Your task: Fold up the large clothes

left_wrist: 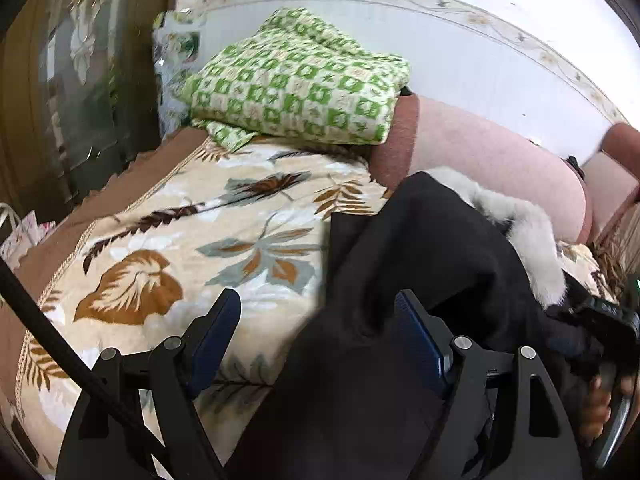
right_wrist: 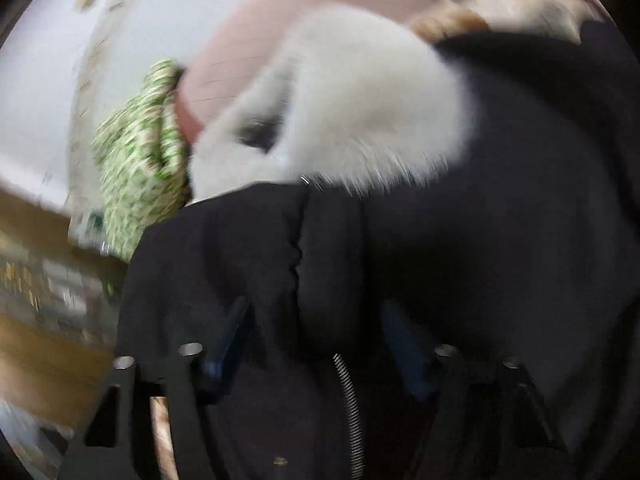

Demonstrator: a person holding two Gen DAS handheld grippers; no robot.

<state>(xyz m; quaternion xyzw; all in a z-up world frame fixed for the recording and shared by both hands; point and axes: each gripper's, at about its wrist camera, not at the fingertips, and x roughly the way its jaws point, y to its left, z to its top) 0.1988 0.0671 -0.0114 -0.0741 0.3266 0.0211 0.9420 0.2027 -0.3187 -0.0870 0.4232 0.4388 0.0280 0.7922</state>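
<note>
Black padded coat (left_wrist: 420, 280) with white fur trim (left_wrist: 528, 236). Cream plush bed cover (left_wrist: 168, 240) printed with brown, rust and grey-blue leaves, brown scalloped border. Folded quilt (left_wrist: 296, 80) in green-and-cream check. Pink bolster cushion (left_wrist: 492, 168) with darker rose end. White wall (left_wrist: 500, 60) carrying a pale floral border strip. Left claw (left_wrist: 320, 320): black frame, seemingly dark blue pads (left_wrist: 218, 332).

- Left wrist view: bright, even daylight, sharp across the leaf-print bedspread (left_wrist: 168, 248) and the pale wall (left_wrist: 460, 52).
- Fisheye bending curves the wall border; the corners go black.
- The black coat (left_wrist: 420, 280) reads as one dark mass (folds barely show).
- Right wrist view: heavy motion blur smears the white fur trim (right_wrist: 360, 120) and green checked blanket (right_wrist: 140, 168).
</note>
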